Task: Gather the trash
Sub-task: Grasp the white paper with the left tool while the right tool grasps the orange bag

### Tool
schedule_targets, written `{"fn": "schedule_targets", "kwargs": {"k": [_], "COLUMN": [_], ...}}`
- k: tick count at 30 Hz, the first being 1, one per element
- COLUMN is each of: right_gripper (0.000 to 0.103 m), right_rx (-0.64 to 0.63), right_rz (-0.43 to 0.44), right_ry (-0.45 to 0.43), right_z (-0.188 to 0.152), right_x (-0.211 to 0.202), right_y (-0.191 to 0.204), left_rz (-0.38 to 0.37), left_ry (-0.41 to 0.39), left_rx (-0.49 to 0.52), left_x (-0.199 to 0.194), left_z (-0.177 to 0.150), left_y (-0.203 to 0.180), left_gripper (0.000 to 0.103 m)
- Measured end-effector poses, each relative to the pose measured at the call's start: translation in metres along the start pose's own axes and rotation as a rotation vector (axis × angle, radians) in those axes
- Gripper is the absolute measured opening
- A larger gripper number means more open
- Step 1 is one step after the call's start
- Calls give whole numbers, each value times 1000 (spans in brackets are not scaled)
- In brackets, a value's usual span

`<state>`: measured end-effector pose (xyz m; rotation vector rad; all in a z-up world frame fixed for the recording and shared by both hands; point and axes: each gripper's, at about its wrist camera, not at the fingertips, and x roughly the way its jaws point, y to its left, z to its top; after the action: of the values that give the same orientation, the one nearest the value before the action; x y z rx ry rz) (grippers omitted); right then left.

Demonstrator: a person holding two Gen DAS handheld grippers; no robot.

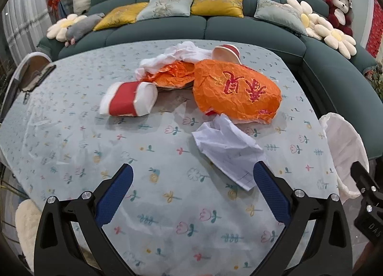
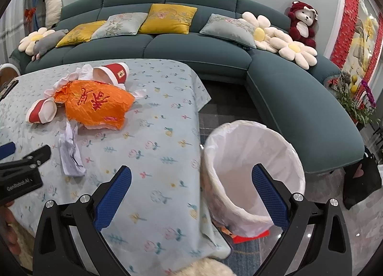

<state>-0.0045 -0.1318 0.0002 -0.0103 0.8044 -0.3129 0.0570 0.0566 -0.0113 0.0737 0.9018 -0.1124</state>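
The orange wrapper [image 1: 235, 89] is crinkled, faintly glossy paper or foil, hard to tell which. The white sheet [image 1: 229, 147] is matt creased paper. The tablecloth [image 1: 167, 204] looks smooth under clear film. The bin liner [image 2: 253, 156] is thin translucent plastic; the sofa [image 2: 299, 98] is matt cloth.

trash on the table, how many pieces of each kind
red and white paper cups: 2
orange wrapper: 1
crumpled white paper sheet: 1
white tissue wad: 1
total: 5
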Motion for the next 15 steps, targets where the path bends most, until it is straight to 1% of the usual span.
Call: {"fn": "schedule_targets", "kwargs": {"k": [3, 5, 9, 10, 11, 12, 13, 15], "right_gripper": [96, 96, 96, 96, 96, 96, 96, 96], "right_rx": [-1, 0, 22, 27, 33, 43, 47, 43], "right_rz": [-5, -13, -21, -15, -4, 18, 33, 58], "right_ry": [-2, -6, -8, -6, -4, 2, 8, 19], "right_z": [4, 8, 17, 20, 22, 26, 28, 33], "right_x": [6, 10, 15, 18, 20, 24, 28, 38], "right_y": [7, 9, 7, 8, 9, 11, 13, 23], "left_rz": [-66, -73, -57, -63, -82, -96, -112, -125], "left_ry": [30, 29, 45, 57, 71, 88, 105, 115], "left_rx": [-15, -8, 10, 4, -2, -9, -18, -26], "left_x": [12, 18, 41, 47, 52, 55, 60, 64], "left_z": [8, 12, 17, 18, 19, 19, 19, 19], "left_y": [-7, -14, -23, -22, -20, -17, -13, -5], "left_gripper": [96, 96, 95, 87, 76, 70, 59, 50]}}
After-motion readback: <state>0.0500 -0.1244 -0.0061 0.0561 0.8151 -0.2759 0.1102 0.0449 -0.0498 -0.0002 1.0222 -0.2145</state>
